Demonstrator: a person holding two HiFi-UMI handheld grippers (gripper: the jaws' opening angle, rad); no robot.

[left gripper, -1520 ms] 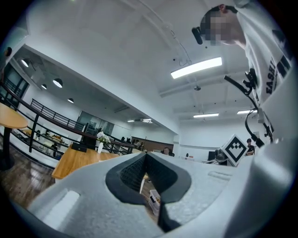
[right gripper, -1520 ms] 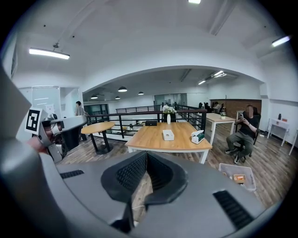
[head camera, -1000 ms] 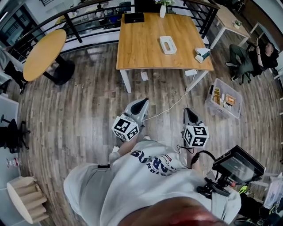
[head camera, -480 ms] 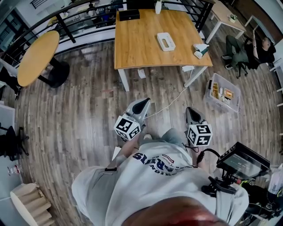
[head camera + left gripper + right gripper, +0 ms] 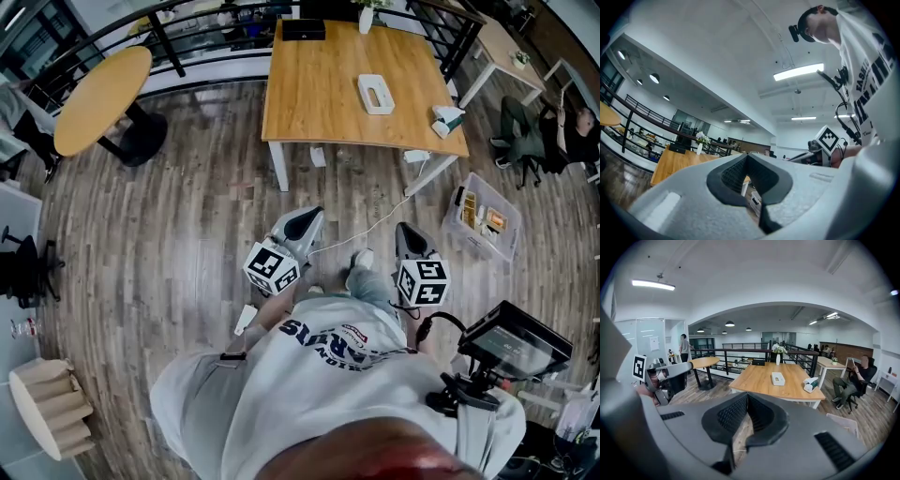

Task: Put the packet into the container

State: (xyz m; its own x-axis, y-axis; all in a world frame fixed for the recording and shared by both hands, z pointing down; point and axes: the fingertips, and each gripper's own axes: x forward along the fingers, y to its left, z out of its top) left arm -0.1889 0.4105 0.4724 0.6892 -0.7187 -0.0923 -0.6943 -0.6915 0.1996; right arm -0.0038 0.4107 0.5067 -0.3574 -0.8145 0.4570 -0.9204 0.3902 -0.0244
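A white and teal packet (image 5: 448,119) lies at the right edge of the wooden table (image 5: 328,103); it also shows in the right gripper view as a packet (image 5: 810,384). A clear container (image 5: 485,217) with several small items in it stands on the floor to the right of the table. My left gripper (image 5: 305,223) and right gripper (image 5: 405,234) are held side by side in front of my body, well short of the table. Both are shut and empty: the left gripper (image 5: 746,159) and the right gripper (image 5: 746,397) have their tips together.
A white tissue box (image 5: 376,94), a black box (image 5: 307,29) and a vase (image 5: 366,19) are on the table. A round table (image 5: 101,98) stands at the left. A seated person (image 5: 562,131) is at the far right. A white cable (image 5: 375,220) crosses the floor.
The head view has shifted, so the table and container sit further right in the picture. Both grippers stay shut in the same place in front of my body.
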